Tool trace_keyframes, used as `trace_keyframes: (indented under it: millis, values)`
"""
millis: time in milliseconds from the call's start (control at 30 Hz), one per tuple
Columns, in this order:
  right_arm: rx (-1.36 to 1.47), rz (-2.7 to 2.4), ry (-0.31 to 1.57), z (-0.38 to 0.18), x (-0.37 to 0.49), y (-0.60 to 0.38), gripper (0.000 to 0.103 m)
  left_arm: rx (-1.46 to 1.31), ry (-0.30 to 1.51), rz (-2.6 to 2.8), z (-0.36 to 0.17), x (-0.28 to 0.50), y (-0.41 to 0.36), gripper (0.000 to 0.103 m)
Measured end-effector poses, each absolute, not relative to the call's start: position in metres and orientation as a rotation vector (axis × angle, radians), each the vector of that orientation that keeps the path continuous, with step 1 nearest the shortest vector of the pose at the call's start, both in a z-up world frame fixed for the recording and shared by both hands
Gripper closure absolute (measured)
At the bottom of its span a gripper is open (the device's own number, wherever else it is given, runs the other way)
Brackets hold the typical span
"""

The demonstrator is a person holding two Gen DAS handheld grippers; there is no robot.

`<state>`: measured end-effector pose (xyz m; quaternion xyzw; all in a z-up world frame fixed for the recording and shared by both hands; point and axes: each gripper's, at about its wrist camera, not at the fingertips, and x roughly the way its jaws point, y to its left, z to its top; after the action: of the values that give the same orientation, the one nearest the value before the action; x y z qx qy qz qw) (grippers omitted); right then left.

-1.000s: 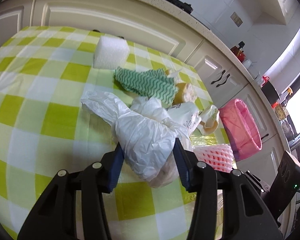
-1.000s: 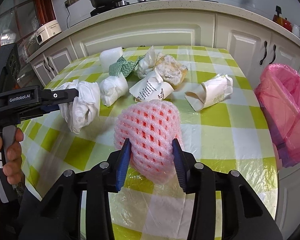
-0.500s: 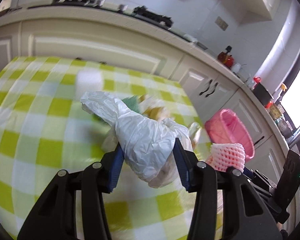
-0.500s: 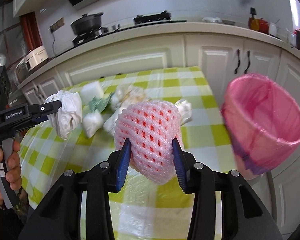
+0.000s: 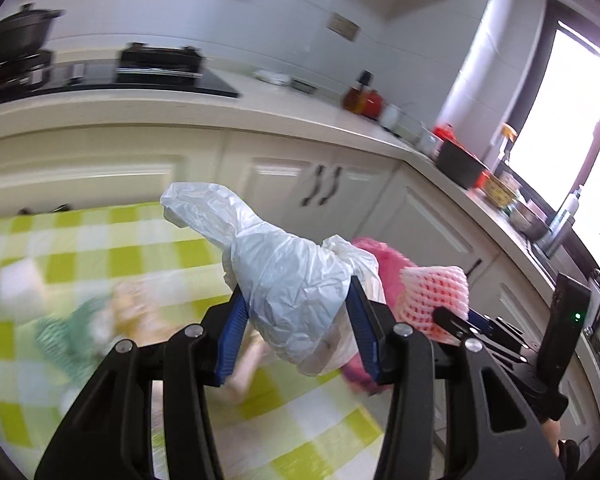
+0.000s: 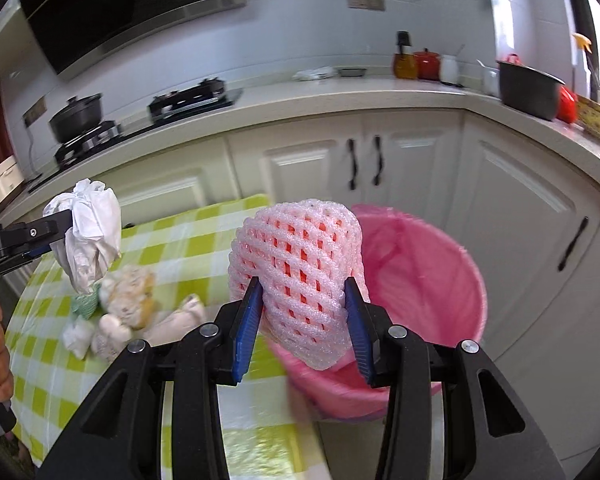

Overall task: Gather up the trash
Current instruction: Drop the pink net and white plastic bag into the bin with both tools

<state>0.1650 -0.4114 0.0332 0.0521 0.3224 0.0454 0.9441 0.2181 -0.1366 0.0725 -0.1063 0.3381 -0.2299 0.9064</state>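
My left gripper (image 5: 296, 332) is shut on a crumpled white plastic bag (image 5: 284, 272) and holds it up above the table; the bag also shows in the right wrist view (image 6: 88, 236). My right gripper (image 6: 302, 320) is shut on a pink foam fruit net (image 6: 300, 276), held in the air just in front of the pink-lined trash bin (image 6: 428, 280). The net (image 5: 434, 292) and a bit of the bin (image 5: 374, 248) show in the left wrist view, behind the bag.
The table with a green-and-white checked cloth (image 6: 188, 248) carries more trash: crumpled paper, bread scraps and a green cloth (image 6: 128, 312). White kitchen cabinets (image 6: 360, 164) and a worktop stand behind the bin.
Both grippers have risen and swung right toward the bin, each carrying its item. The foam net has gone from above the table to just in front of the bin.
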Motion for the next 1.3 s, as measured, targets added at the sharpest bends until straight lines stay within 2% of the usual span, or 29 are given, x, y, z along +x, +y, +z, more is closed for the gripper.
trace_keyframes:
  millis: [200,433,633,700,733,1000,1133,1300]
  values:
    - [0.150,0.035,0.673,0.027,0.185,-0.457,0.063,-0.166,0.730,-0.556,0.073,0.250,-0.210,0.056]
    - [0.177,0.005,0.684,0.023,0.202,-0.490,0.062,-0.129,0.767,-0.604,0.062,0.270,-0.261,0.055]
    - [0.190,-0.013,0.695,0.018,0.214,-0.505,0.053,-0.111,0.809,-0.627,0.048,0.281,-0.285,0.047]
    - [0.194,-0.024,0.701,0.015,0.216,-0.508,0.043,-0.103,0.827,-0.623,0.044,0.284,-0.289,0.036]
    - [0.199,-0.027,0.700,0.014,0.216,-0.509,0.042,-0.097,0.824,-0.616,0.042,0.285,-0.290,0.033]
    - [0.225,-0.030,0.700,0.009,0.206,-0.515,0.042,-0.143,0.820,-0.599,0.038,0.278,-0.268,0.033]
    - [0.234,-0.034,0.690,0.010,0.195,-0.512,0.033,-0.151,0.807,-0.576,0.039,0.268,-0.250,0.033]
    - [0.213,-0.020,0.683,0.012,0.181,-0.496,0.030,-0.164,0.786,-0.533,0.039,0.251,-0.221,0.033]
